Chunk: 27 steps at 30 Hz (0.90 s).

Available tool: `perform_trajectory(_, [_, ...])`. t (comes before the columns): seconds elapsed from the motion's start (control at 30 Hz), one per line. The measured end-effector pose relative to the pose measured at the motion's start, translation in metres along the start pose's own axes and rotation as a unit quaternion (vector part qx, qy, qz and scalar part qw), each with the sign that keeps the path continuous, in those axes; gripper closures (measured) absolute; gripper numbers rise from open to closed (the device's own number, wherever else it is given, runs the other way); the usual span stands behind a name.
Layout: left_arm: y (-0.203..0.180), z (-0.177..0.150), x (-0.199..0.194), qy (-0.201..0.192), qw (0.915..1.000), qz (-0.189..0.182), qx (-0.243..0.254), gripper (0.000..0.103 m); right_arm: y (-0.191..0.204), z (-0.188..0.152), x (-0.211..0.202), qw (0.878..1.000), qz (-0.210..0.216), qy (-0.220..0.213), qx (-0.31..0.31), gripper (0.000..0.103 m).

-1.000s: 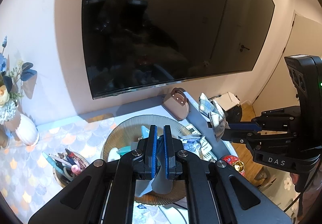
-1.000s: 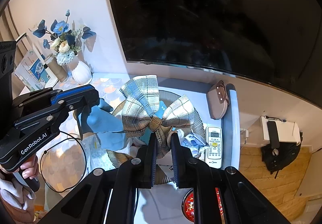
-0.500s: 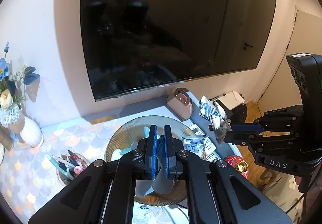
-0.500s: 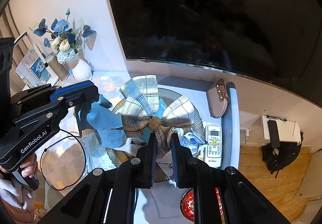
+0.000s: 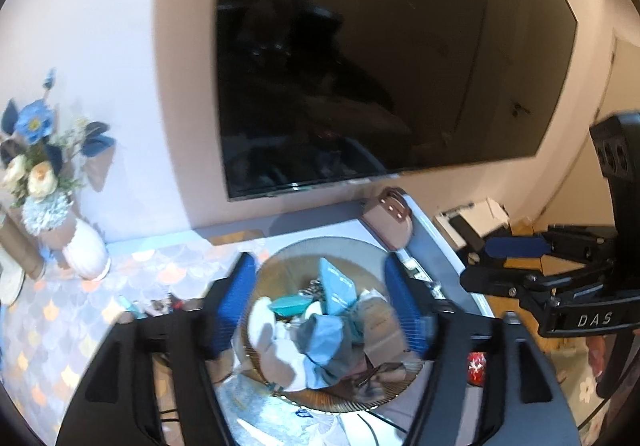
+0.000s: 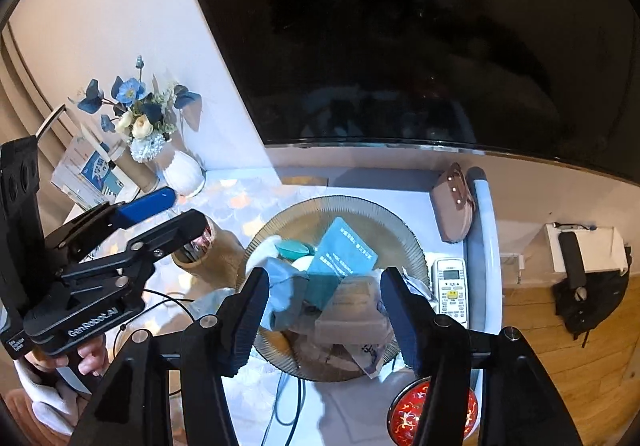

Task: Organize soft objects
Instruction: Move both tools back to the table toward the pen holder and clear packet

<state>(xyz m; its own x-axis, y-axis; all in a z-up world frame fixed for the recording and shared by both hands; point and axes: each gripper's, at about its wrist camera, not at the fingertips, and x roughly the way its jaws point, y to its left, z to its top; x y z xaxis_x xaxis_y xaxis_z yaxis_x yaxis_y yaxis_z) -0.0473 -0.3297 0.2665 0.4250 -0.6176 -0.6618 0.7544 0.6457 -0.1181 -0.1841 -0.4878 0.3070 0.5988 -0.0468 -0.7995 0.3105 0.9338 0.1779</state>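
Observation:
A round ribbed brown tray [image 5: 400, 378] [image 6: 404, 234] sits on the counter and holds a pile of things. A light blue cloth [image 5: 326, 342] [image 6: 282, 294] lies in the pile, next to a teal card [image 5: 338, 284] [image 6: 344, 254] and a tan plaid bow [image 6: 352, 310]. My left gripper [image 5: 326, 304] is open and empty above the tray. My right gripper [image 6: 324, 310] is open and empty above the same pile. Each gripper shows in the other's view, at the right edge [image 5: 516, 250] and at the left [image 6: 160, 213].
A white vase of blue flowers [image 5: 86, 250] [image 6: 182, 173] stands at the back left. A brown pouch [image 5: 390, 217] [image 6: 454, 205] leans on the wall. A white remote [image 6: 452, 288], a red bowl [image 6: 432, 410], a brown cup [image 6: 212, 254] and a black cable [image 6: 288, 402] surround the tray.
Both grippers have opened. The left one let go of the blue cloth and the right one let go of the plaid bow; both now lie in the tray.

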Motion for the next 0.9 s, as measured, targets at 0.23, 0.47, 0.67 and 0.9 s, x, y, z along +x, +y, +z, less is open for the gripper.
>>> perform_trajectory(0.23, [0.060, -0.009, -0.042, -0.034, 0.9952, 0.060, -0.070, 0.032, 0.035, 0.007, 0.006, 0.999, 0.024, -0.019, -0.041, 0.046])
perform_trajectory(0.47, [0.133, -0.041, -0.108, -0.076, 0.9758, 0.142, -0.148, 0.026, 0.077, 0.023, 0.014, 0.995, 0.072, -0.042, -0.059, 0.046])
perform_trajectory(0.67, [0.179, -0.083, -0.161, -0.093, 0.9523, 0.221, -0.188, 0.021, 0.129, 0.025, 0.019, 0.987, 0.093, -0.049, -0.124, 0.046])
perform_trajectory(0.9, [0.209, -0.137, -0.184, -0.087, 0.9315, 0.259, -0.240, 0.020, 0.190, 0.009, 0.037, 0.971, 0.132, -0.044, -0.193, 0.041])
